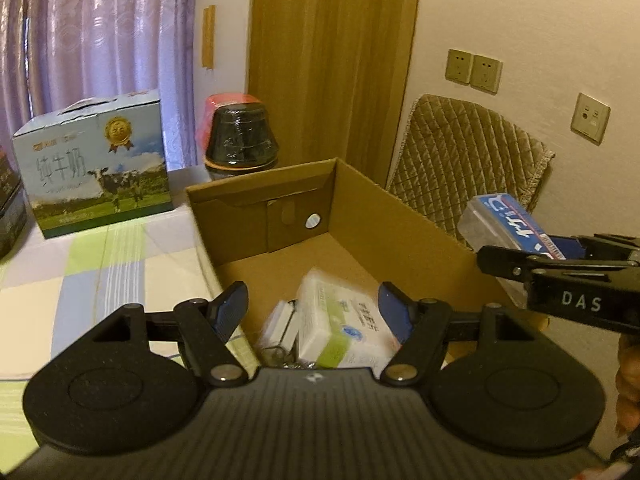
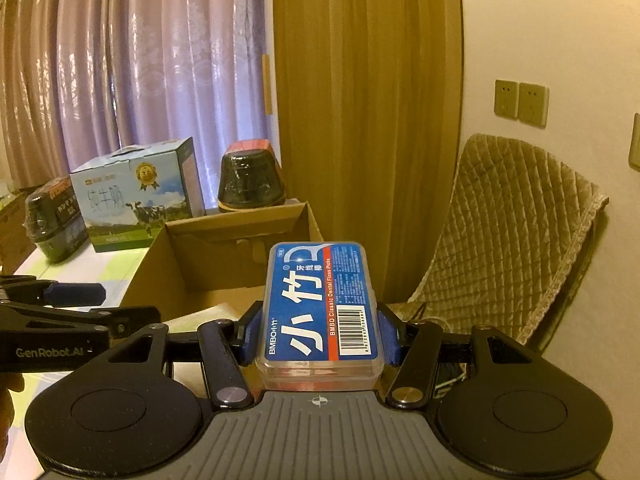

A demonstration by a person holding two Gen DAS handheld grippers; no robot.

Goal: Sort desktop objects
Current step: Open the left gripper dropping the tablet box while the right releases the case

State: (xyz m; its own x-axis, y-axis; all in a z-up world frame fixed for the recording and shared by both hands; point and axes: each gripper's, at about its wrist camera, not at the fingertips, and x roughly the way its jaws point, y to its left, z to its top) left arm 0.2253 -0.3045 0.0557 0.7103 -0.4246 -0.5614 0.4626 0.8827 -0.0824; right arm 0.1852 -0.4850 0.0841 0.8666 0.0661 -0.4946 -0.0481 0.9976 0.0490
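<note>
So the right gripper is clamped on a floss pick box, a clear plastic case with a blue label, blue pads pressing on its two long sides. The box's long axis runs straight forward along the fingers, with about half of it poking out past the tips. It's held up in the air, flat, label up.

The left gripper has its jaws spread wide with nothing between them (pretty sure it's just hovering). It sits right over the near end of the cardboard box, looking down into it.

The bit that matters: from the right wrist view the carton is ahead and to the left of the held floss box, and lower. From the left wrist view the right gripper comes in from the right edge, with the floss box just outside and above the carton's right wall. So my guess is the drop needs a move left and a bit forward over that wall, then release.

Already in the carton: a white and green packet and a small white item next to it, both at the near end. The far end of the floor is bare, so that looks like the easier landing spot. Left gripper is nearer the carton but in the way-ish.
</note>
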